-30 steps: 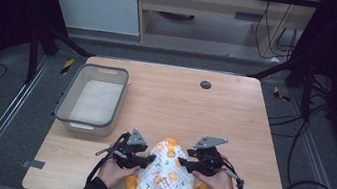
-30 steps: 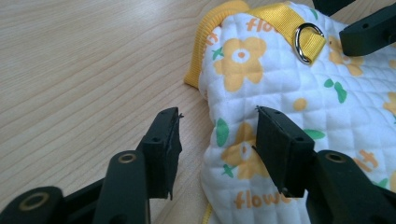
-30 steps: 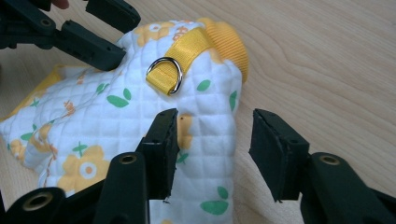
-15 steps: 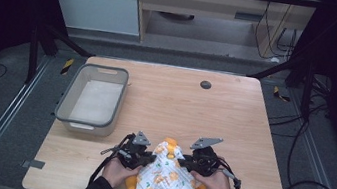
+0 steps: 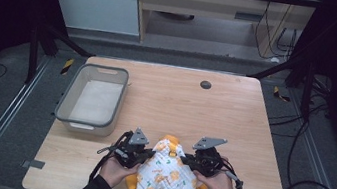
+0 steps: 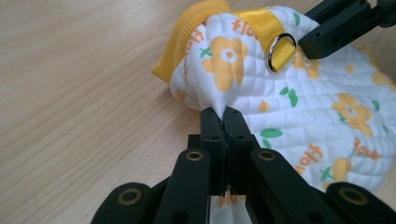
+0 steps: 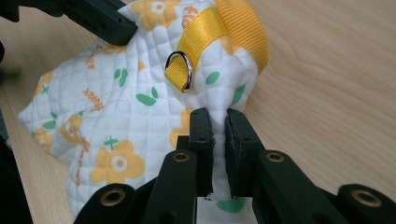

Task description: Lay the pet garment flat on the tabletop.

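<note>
Quilted garment [image 5: 164, 175] pinched between tongs [image 6: 223, 122]

Quilted cloth garment [image 5: 165, 172] (matt wood table [image 5: 204, 110])

The quilted cloth [image 6: 317, 107] bears orange print, apparently "flower".

The quilted garment [image 5: 165, 172] lies at the table's [image 5: 233, 119] near edge, centre. The bin [image 5: 92, 98] sits left, farther back. The left gripper [image 5: 140, 153] flanks its left, the right gripper [image 5: 194, 161] its right.
</note>
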Available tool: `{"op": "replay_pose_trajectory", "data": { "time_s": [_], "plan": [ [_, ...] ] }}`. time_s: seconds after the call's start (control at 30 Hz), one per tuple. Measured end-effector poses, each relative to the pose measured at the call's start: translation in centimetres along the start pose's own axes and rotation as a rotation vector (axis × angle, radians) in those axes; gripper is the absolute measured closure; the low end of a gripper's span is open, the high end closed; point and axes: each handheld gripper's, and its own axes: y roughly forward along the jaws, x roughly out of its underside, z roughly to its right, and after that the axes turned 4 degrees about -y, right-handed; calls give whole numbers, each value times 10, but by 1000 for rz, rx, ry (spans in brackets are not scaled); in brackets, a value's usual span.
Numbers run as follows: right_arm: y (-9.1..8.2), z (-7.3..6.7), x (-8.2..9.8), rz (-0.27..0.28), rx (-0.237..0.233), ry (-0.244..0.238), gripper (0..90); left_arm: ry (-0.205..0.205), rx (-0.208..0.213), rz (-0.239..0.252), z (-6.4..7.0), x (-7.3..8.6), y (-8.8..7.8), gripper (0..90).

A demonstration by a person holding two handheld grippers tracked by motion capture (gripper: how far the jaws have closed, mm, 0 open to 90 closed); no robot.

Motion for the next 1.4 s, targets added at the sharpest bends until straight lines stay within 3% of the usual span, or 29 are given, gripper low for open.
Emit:
{"op": "replay_pose_trajectory", "data": {
  "time_s": [0.2, 0.43, 0.47, 0.7, 0.87, 1.17, 1.4],
  "plan": [
    [-14, -3, -5, 79, 22, -16, 819, 22, -7, 78, 8, -9, -21, 886],
    [-28, -12, -9, 131, 66, -39, 822, 47, -5, 121, 18, -16, -35, 886],
    [-35, -15, -11, 159, 60, -29, 823, 52, -5, 139, 20, -18, -41, 886],
    [-61, -24, -25, 231, 68, -52, 825, 63, 2, 200, 24, -28, -63, 886],
    [-66, -24, -34, 254, 84, -68, 825, 62, -9, 237, 23, -38, -73, 887],
    [-68, -17, -47, 286, 103, -48, 822, 33, 0, 268, 16, -53, -76, 888],
    [-55, -13, -31, 245, 106, -36, 820, 37, 3, 225, 18, -44, -61, 888]
  ]
}}
